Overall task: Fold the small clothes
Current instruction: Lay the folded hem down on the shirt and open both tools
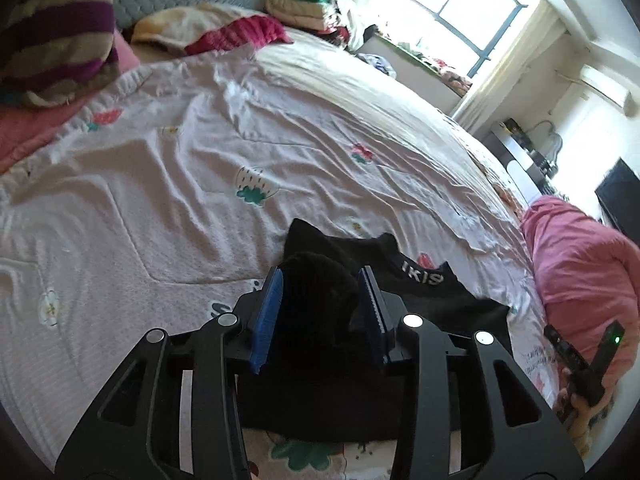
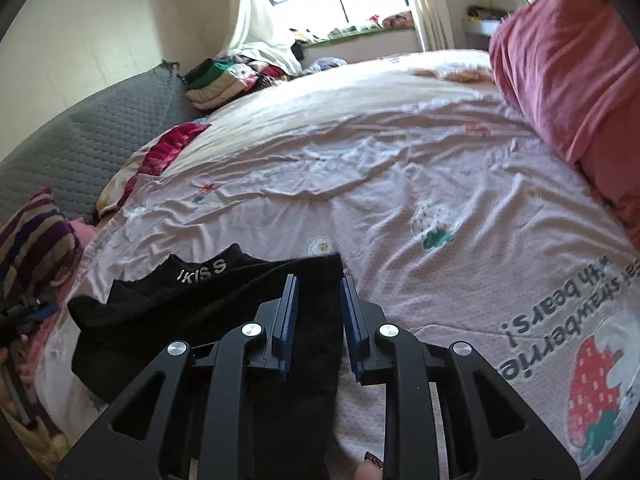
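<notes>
At the lower centre of the left wrist view, my left gripper (image 1: 320,292) pinched a bunched fold of the black garment (image 1: 432,292) lying on the pink bedspread (image 1: 168,184). My right gripper (image 2: 318,304) hung spread over the garment's right edge, pinching nothing.

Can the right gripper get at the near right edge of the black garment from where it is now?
Probably yes: the right gripper sits open over the black fabric garment, nothing lying between.
</notes>
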`<state>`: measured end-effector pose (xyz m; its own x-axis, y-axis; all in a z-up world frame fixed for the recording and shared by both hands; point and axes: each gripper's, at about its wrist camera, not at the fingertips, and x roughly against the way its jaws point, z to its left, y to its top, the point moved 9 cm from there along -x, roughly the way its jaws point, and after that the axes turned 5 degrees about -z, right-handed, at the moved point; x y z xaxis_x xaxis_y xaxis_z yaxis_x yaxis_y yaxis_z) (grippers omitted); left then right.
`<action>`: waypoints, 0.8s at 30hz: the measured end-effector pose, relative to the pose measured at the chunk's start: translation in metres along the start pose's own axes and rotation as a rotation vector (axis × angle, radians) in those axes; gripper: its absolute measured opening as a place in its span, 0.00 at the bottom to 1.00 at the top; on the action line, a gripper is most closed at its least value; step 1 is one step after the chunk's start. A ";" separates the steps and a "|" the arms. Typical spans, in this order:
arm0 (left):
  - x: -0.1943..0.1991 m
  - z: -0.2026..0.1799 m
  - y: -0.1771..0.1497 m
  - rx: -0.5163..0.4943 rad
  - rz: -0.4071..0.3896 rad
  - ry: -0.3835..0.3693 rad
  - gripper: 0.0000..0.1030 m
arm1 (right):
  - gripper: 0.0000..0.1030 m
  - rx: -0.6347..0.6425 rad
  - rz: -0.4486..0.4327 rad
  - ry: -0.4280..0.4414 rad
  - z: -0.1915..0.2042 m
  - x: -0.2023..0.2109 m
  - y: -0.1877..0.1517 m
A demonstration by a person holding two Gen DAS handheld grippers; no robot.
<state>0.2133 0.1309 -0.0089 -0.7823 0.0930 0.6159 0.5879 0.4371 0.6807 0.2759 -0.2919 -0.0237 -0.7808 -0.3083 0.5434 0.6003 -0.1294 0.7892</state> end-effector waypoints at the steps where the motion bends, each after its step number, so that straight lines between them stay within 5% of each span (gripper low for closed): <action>1: 0.001 -0.003 -0.003 -0.013 0.005 0.000 0.30 | 0.21 0.020 -0.008 0.005 0.002 0.003 -0.003; 14: -0.063 -0.033 -0.090 -0.225 0.243 0.037 0.21 | 0.21 0.034 0.128 0.069 0.022 -0.036 -0.043; 20: -0.104 -0.046 -0.045 -0.174 0.218 0.023 0.22 | 0.21 -0.016 0.164 0.037 0.008 -0.043 -0.048; 24: -0.103 -0.031 0.001 -0.065 0.137 0.034 0.43 | 0.30 -0.038 0.153 0.011 -0.005 -0.042 -0.043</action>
<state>0.3007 0.0938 -0.0590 -0.6869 0.1173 0.7173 0.7018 0.3636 0.6126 0.2838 -0.2777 -0.0816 -0.6780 -0.3378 0.6529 0.7183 -0.1159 0.6860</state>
